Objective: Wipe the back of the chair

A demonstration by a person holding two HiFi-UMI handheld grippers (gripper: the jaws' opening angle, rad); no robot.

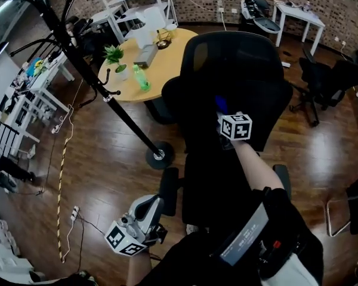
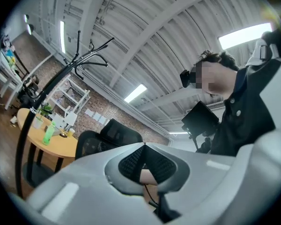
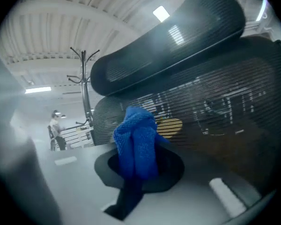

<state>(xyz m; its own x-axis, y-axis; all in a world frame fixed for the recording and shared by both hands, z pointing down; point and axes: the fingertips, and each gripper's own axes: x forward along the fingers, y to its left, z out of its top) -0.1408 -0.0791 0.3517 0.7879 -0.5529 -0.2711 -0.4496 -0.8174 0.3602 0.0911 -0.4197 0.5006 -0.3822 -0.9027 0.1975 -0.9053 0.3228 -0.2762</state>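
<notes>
A black mesh office chair (image 1: 238,82) stands in front of me, its back towards me. My right gripper (image 1: 230,121) is held against the back's middle and is shut on a bunched blue cloth (image 1: 221,105). In the right gripper view the blue cloth (image 3: 136,142) sticks out of my right gripper (image 3: 138,165) close against the mesh back (image 3: 220,102), under the headrest (image 3: 178,36). My left gripper (image 1: 144,210) hangs low at the left, away from the chair, and points upwards. In its own view the left gripper (image 2: 144,165) is shut with nothing in it.
A black coat stand (image 1: 101,82) leans across the left, with its round base (image 1: 160,155) close to the chair. Behind stands a round wooden table (image 1: 164,55) with a green bottle (image 1: 141,78) and a plant (image 1: 115,56). More black chairs (image 1: 322,76) stand at the right.
</notes>
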